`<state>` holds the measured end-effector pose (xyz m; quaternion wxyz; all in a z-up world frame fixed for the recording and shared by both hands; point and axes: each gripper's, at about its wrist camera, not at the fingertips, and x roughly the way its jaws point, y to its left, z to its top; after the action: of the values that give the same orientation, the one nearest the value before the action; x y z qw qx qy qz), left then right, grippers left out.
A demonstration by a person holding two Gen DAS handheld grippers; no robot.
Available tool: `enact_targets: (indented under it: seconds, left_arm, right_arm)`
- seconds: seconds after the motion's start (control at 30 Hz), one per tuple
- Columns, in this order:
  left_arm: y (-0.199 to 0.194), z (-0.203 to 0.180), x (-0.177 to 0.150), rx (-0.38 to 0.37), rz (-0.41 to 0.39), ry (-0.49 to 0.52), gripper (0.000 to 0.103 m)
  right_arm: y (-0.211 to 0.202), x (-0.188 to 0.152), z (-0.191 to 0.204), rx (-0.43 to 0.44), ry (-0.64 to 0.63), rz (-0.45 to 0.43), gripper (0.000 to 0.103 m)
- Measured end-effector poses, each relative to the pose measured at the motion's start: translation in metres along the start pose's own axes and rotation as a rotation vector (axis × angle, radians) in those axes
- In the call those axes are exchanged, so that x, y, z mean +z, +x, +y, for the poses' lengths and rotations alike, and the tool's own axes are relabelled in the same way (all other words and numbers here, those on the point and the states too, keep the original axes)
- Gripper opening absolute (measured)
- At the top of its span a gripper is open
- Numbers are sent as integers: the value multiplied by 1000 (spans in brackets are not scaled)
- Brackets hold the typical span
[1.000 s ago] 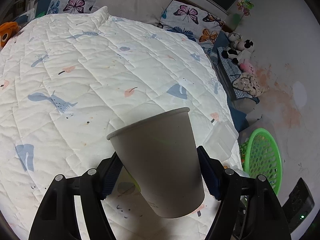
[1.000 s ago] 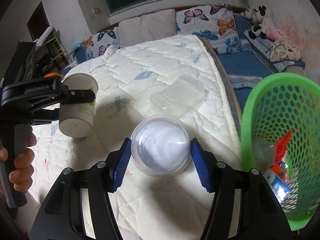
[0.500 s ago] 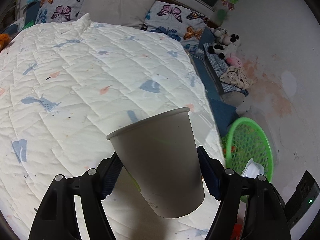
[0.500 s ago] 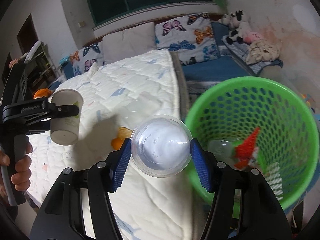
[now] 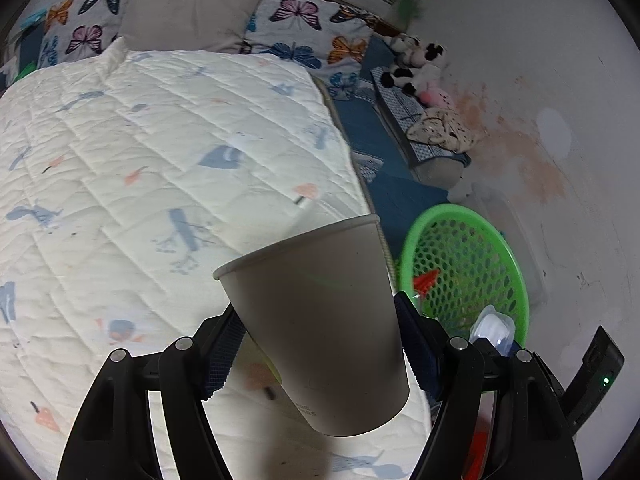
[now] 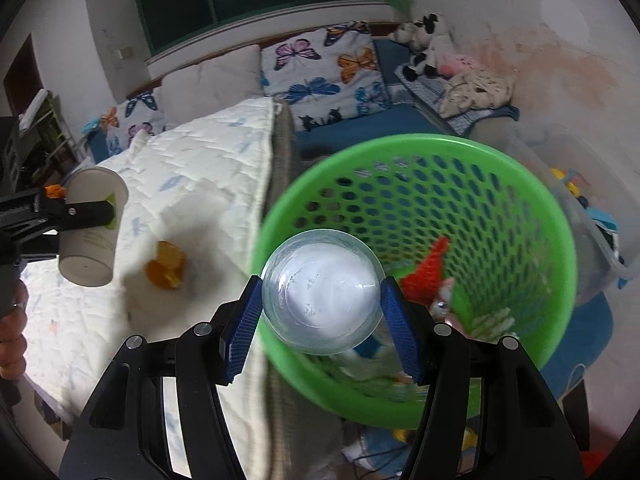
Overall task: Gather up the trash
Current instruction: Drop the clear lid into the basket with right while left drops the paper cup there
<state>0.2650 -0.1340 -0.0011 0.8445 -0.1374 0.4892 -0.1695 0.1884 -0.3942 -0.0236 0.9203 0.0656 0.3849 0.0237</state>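
My left gripper (image 5: 320, 344) is shut on a white paper cup (image 5: 316, 320), held tilted over the right edge of the bed. From the right wrist view the same paper cup (image 6: 90, 232) shows at far left in that gripper. My right gripper (image 6: 322, 316) is shut on a clear plastic cup (image 6: 324, 306), held over the near rim of the green mesh basket (image 6: 440, 152). The green basket (image 5: 464, 216) stands on the floor beside the bed with a red scrap (image 6: 426, 268) and other litter inside.
An orange crumpled piece (image 6: 166, 266) lies on the white quilt (image 5: 140, 152) near the bed edge. Butterfly pillows (image 5: 296, 20) line the headboard. Plush toys (image 5: 416, 64) sit on a blue bench by the stained wall. A clear storage bin (image 6: 576, 184) stands behind the basket.
Both grippers have travelled right toward the basket with their cups. The clear cup went from over the quilt to over the basket's rim. The basket has grown larger in both views.
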Motion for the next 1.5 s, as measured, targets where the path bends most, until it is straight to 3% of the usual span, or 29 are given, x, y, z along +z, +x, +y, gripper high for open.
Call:
enact_targets:
  seconds: [0.4,0.5,1.27,1.47,1.5]
  left_arm:
    - [20,-50,-3,-47,30,66,70]
    - [25,-60,-4,-63,41,77,70]
    - [96,-160,-30,-143,158,209,70]
    - [112,-167,-37,-154,197,200,74]
    - [112,-167,-37,-158,197,199,78]
  right_arm:
    - [-1,-3,-42,-67,41,13,61]
    - [-4,-4,-51,-80,58,14,69]
    - [-61,-22,-90,-92,124,-87,72]
    - [-64,-29,-94,-100,127,-86,72]
    - [-64,-29,-94,-97,129,-86,72]
